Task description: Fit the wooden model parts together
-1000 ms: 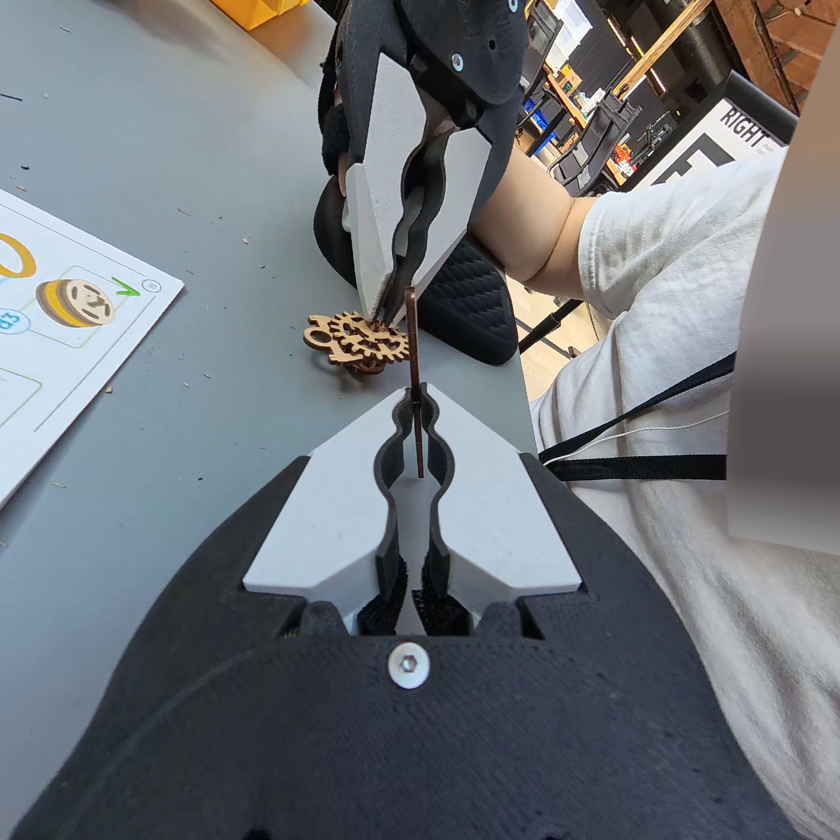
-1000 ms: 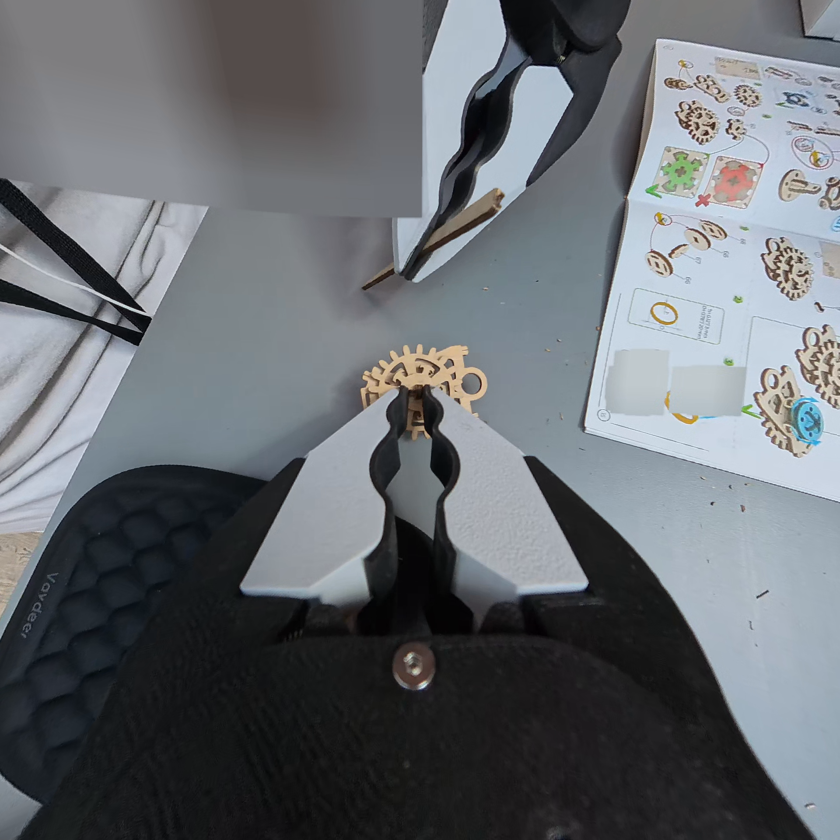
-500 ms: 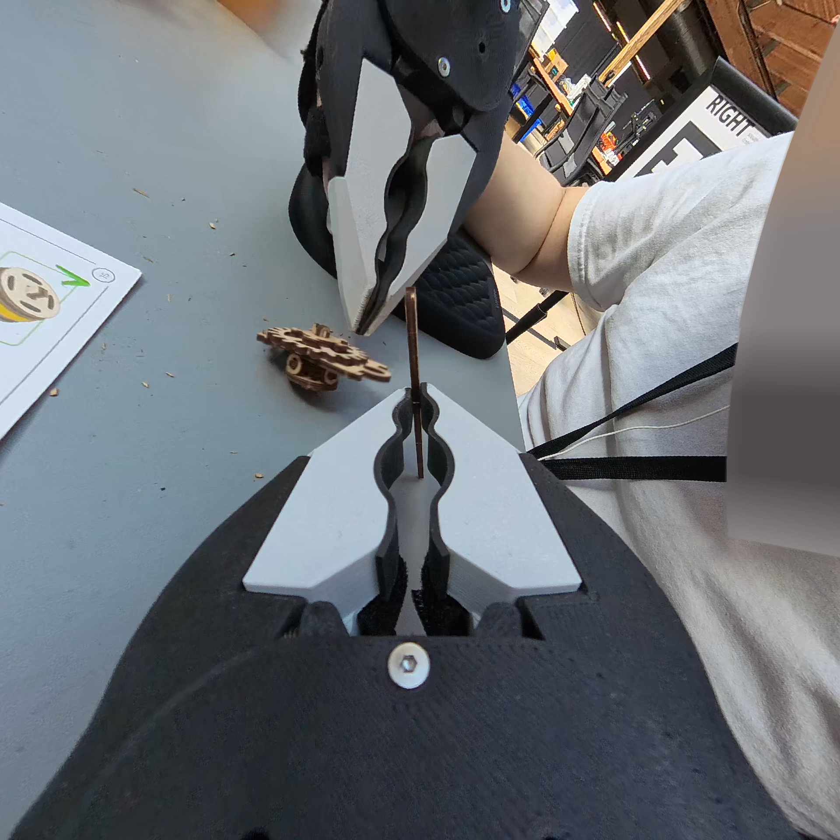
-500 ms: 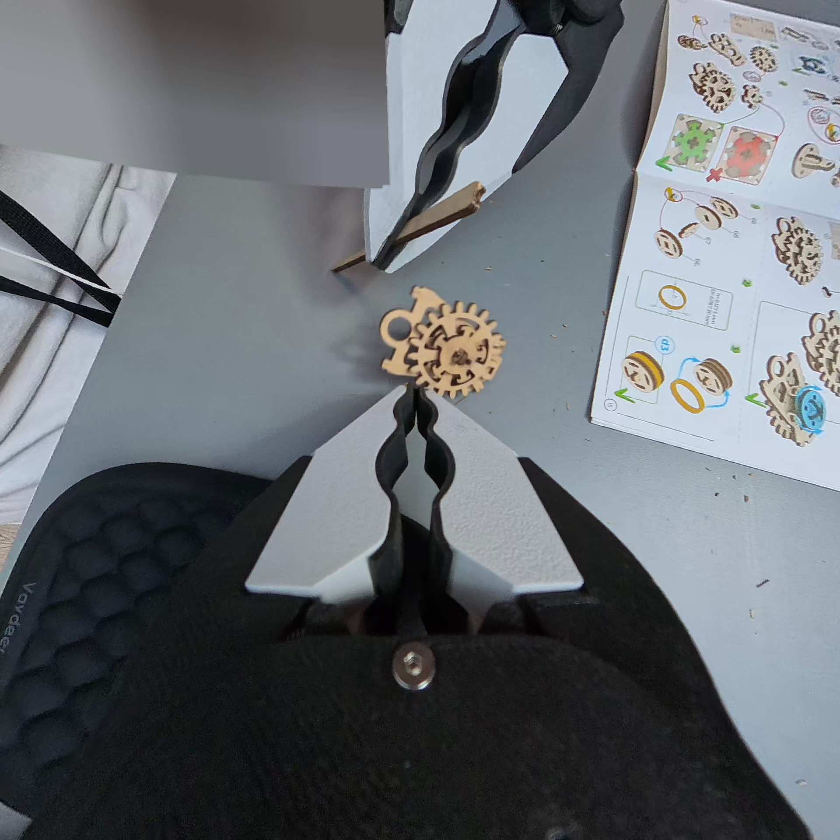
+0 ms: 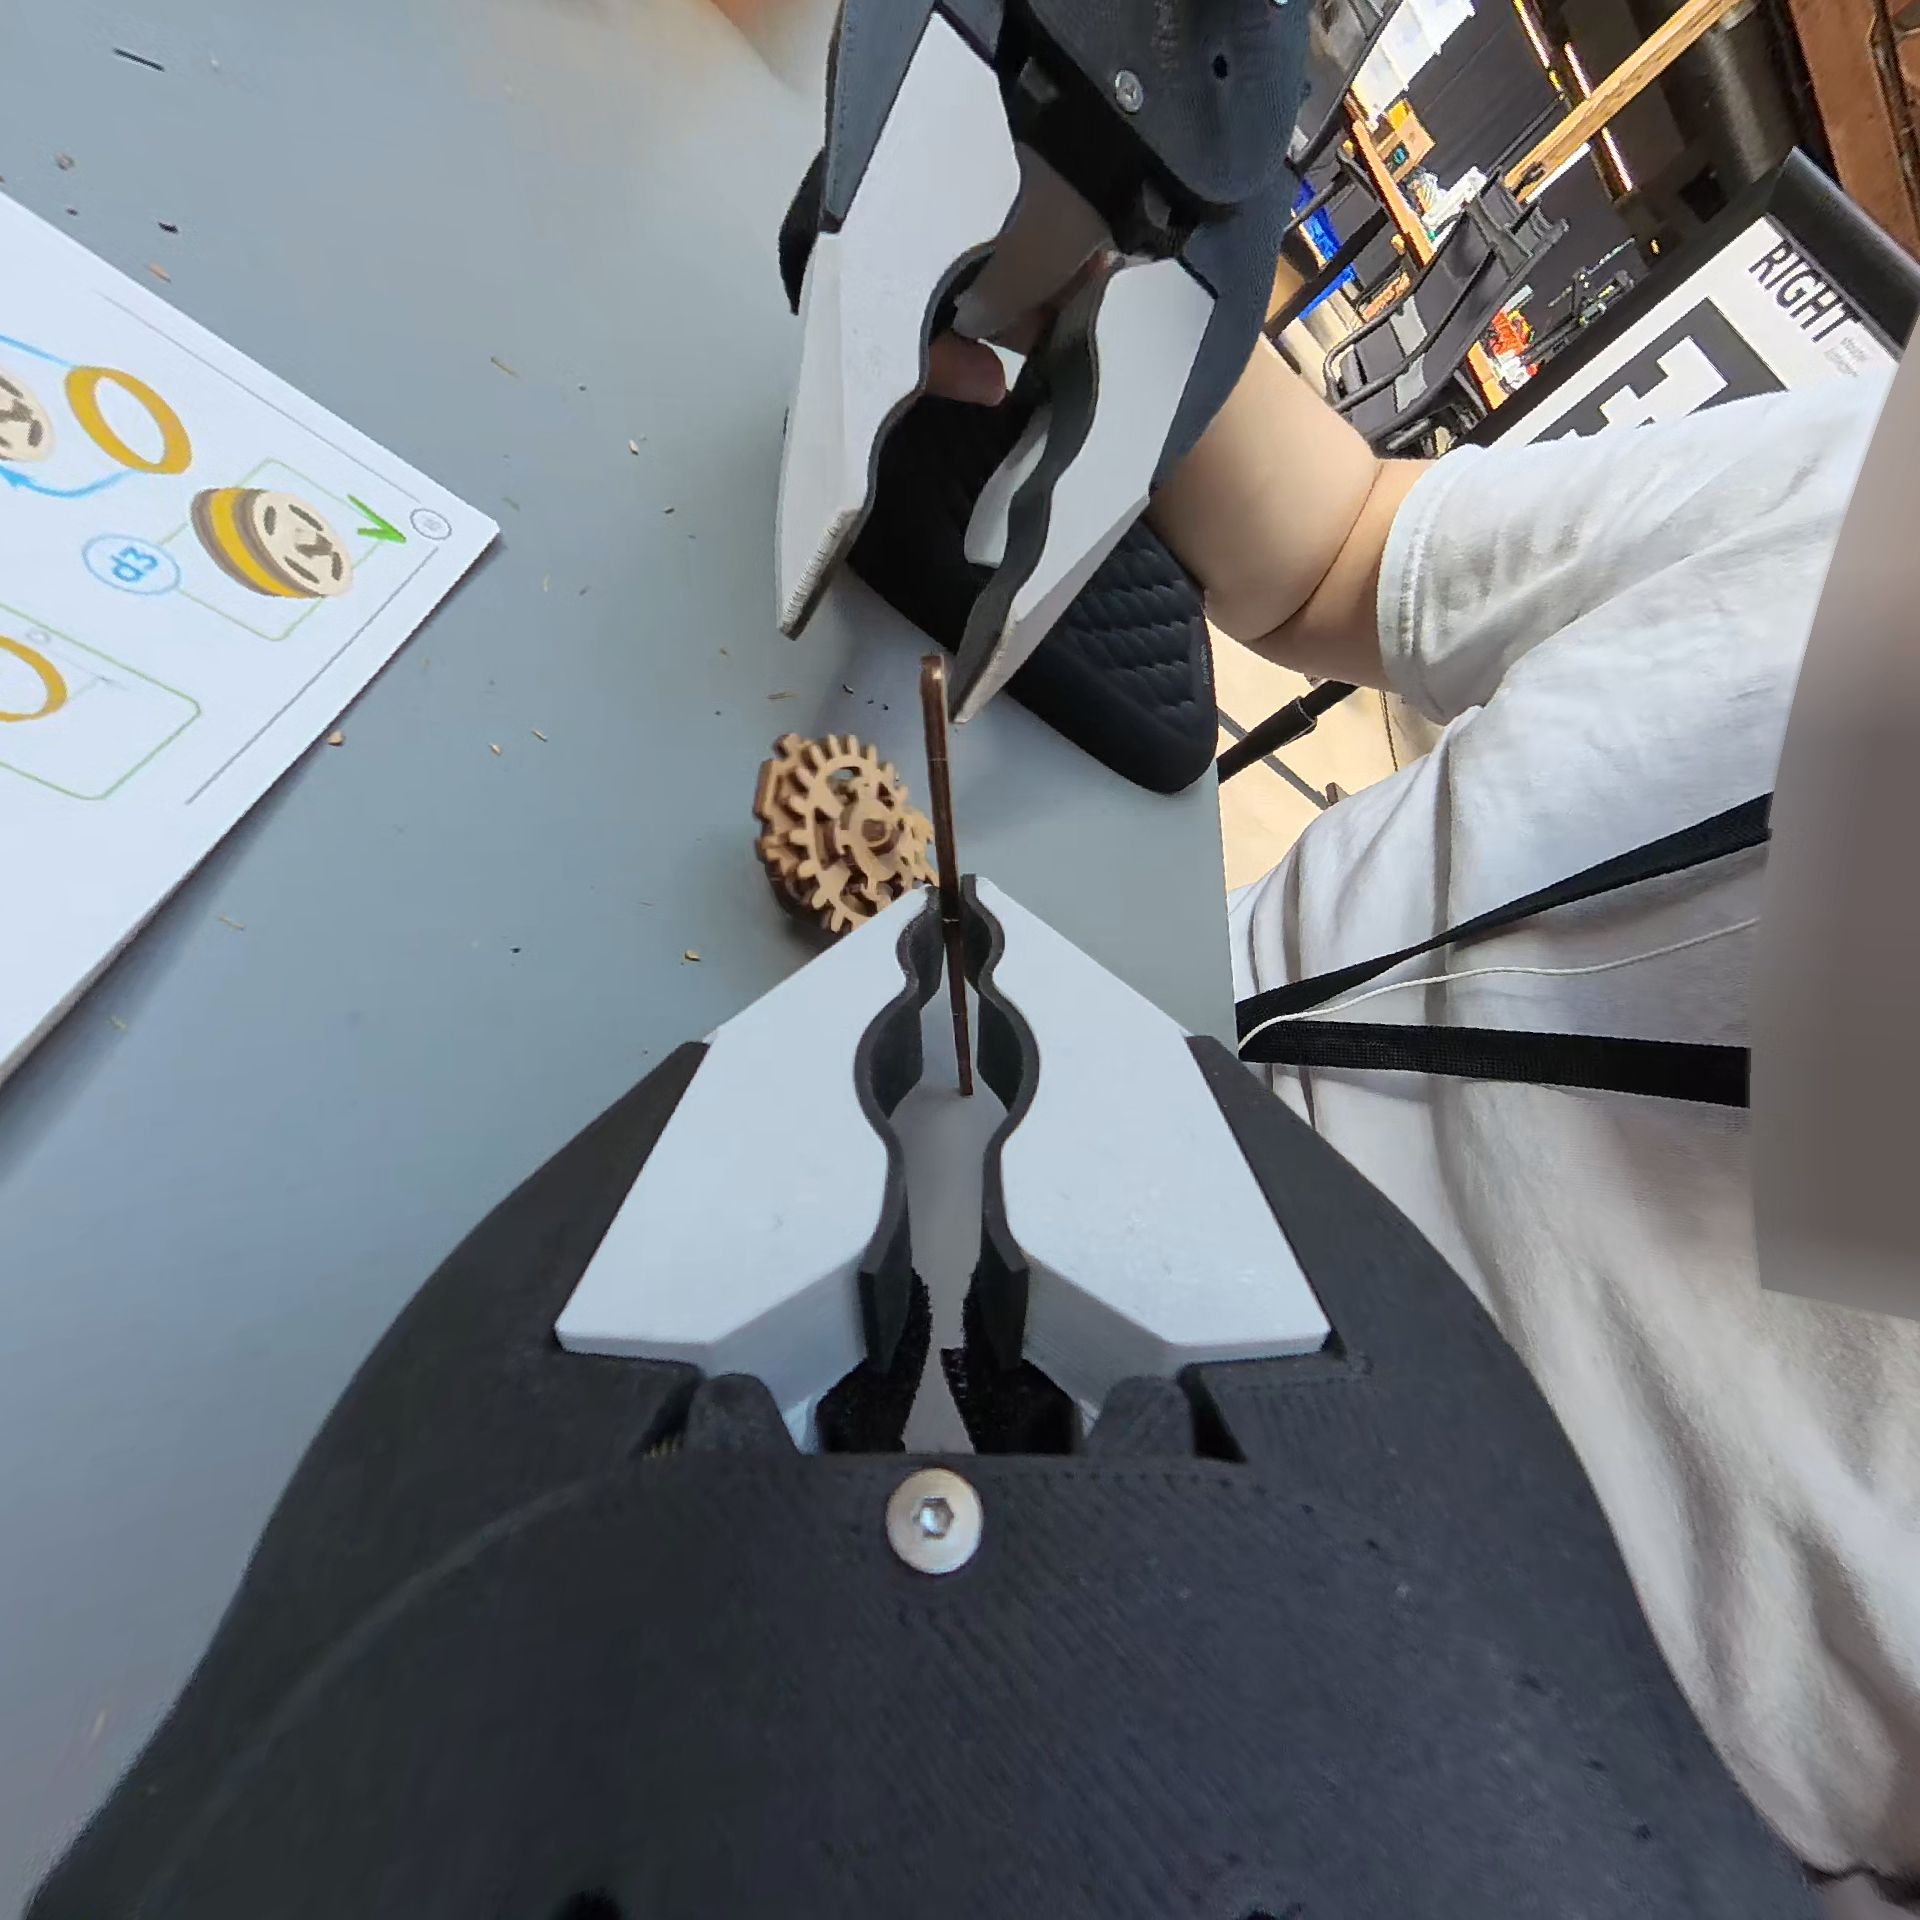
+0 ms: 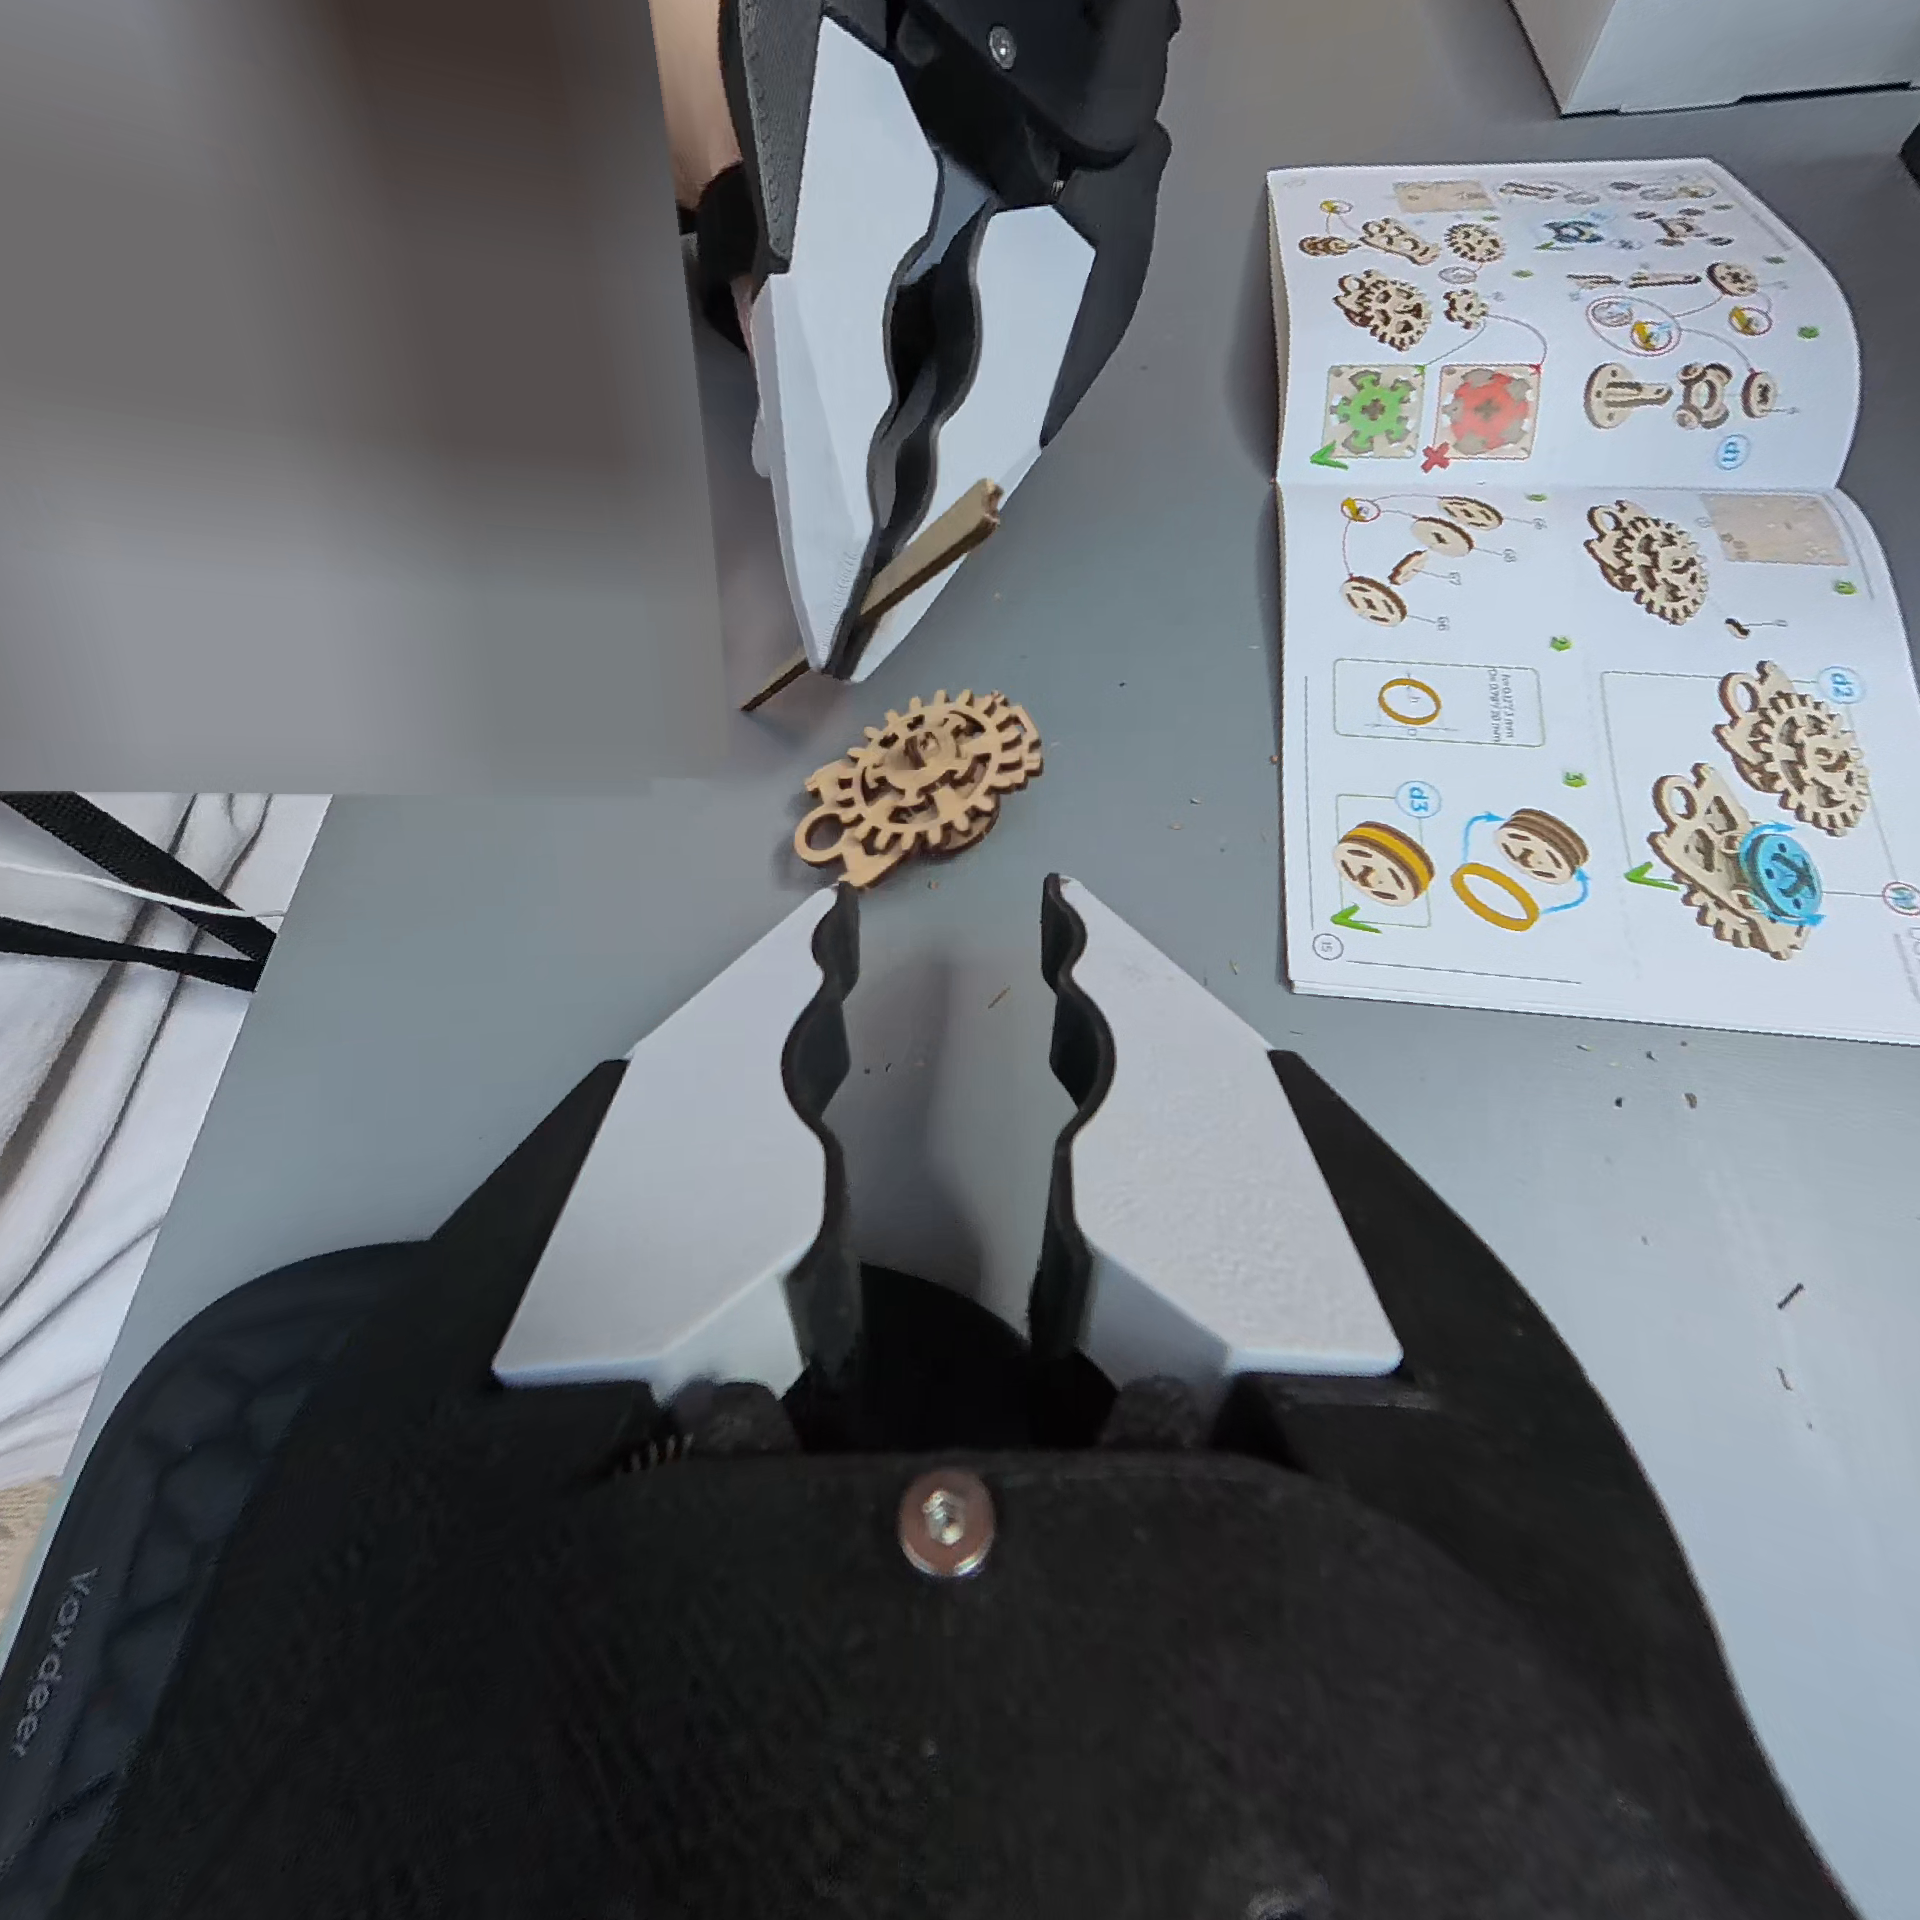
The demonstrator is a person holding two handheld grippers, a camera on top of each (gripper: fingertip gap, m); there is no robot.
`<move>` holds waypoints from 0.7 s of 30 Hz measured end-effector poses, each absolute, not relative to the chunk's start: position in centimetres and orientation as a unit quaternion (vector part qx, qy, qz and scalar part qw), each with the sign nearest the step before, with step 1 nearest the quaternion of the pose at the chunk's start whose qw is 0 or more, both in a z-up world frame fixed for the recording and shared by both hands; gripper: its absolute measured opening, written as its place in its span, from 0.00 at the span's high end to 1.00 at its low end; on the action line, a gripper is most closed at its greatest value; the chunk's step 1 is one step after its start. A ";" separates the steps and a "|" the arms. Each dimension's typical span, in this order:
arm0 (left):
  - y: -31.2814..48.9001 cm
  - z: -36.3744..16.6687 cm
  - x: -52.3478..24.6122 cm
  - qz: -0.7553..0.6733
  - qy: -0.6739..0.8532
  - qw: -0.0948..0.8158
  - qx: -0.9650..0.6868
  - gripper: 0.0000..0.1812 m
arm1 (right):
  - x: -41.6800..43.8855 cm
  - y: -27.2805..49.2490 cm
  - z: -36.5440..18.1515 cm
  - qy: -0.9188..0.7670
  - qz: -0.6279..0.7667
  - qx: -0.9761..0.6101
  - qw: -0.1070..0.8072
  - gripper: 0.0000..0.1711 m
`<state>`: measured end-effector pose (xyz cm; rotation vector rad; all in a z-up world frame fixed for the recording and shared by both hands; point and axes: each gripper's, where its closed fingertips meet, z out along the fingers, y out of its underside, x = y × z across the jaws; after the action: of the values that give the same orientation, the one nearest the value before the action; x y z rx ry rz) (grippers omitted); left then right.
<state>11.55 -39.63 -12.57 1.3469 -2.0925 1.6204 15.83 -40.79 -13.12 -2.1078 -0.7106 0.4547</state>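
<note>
Left tool [image 5: 951, 894] pinches a thin flat wooden strip [image 5: 943, 821]; right tool [image 6: 945, 894], gaping and empty, hovers near the pale wooden gear assembly [image 6: 920, 790] (near desk [image 6: 1143, 623] edge): a careless nudge could knock it off.

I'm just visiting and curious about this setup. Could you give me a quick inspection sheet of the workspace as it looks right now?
Surface: grey table, scattered with wood crumbs.
Job's things: wooden gear assembly lying flat; thin wooden strip.
Clutter: open instruction booklet; black padded rest; white box corner.
Grippers: left claw shut on the strip; right claw open, empty, just short of the gears.
Cables: nothing seen.
Surroundings: workshop shelving; person in white shirt.
</note>
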 end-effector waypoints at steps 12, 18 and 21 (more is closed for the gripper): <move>-40.5 -14.9 11.4 0.513 -0.692 0.148 0.486 0.98 | 13.7 -40.9 -15.0 -0.255 0.211 -0.880 0.341 0.82; -40.4 -15.0 11.6 0.512 -0.692 0.141 0.489 0.98 | 13.9 -42.7 -15.3 -0.265 0.230 -0.890 0.292 0.82; -40.4 -15.0 11.6 0.513 -0.690 0.145 0.489 0.98 | 14.0 -42.9 -13.6 -0.257 0.275 -0.880 0.290 0.80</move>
<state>11.64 -40.43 -14.95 1.4075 -1.9879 1.4790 13.96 -42.93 -13.62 -2.3481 -0.6866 0.7329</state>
